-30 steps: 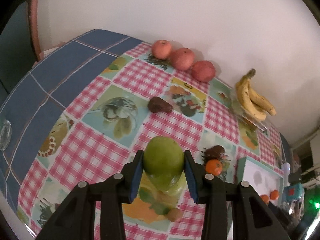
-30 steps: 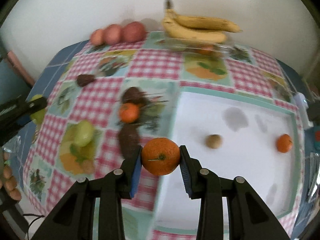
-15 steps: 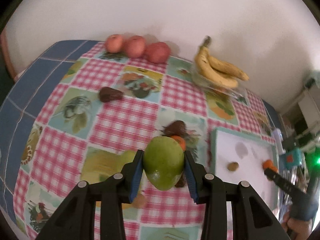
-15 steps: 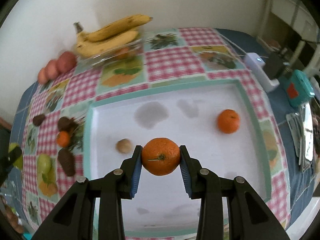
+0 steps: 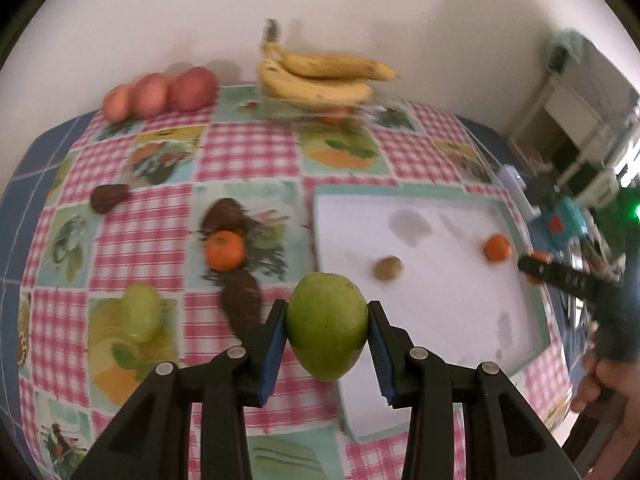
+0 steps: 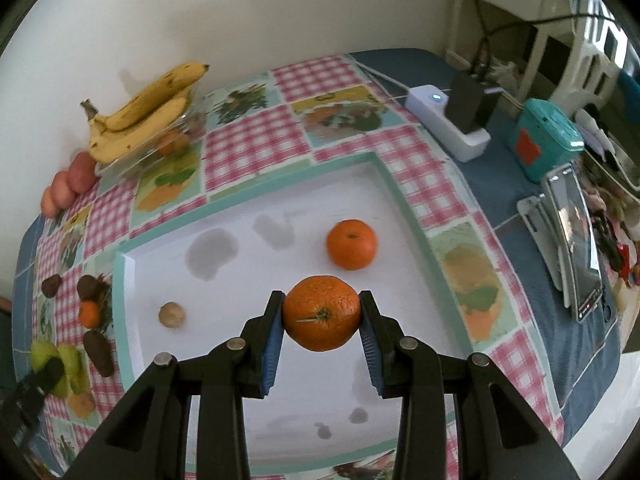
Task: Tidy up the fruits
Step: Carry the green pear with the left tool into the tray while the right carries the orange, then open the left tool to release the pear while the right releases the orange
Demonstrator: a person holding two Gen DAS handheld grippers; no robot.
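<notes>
My left gripper (image 5: 327, 330) is shut on a green pear (image 5: 326, 322), held above the near left corner of the white tray (image 5: 444, 320). My right gripper (image 6: 322, 314) is shut on an orange (image 6: 322, 312), held over the tray (image 6: 248, 276) just in front of a second orange (image 6: 351, 244). A small brown fruit (image 6: 172, 314) lies in the tray's left part. On the cloth left of the tray lie another orange (image 5: 224, 250), a second green pear (image 5: 141, 312) and dark brown fruits (image 5: 241, 300).
Bananas (image 5: 320, 78) rest on a clear container by the wall, with three red fruits (image 5: 160, 94) to their left. Right of the tray stand a white power strip (image 6: 448, 124), a teal box (image 6: 546, 144) and a phone on a stand (image 6: 572, 240).
My left gripper swung right with the pear toward the tray. My right gripper carried its orange from the tray's left edge to over the tray's middle, close to the second orange.
</notes>
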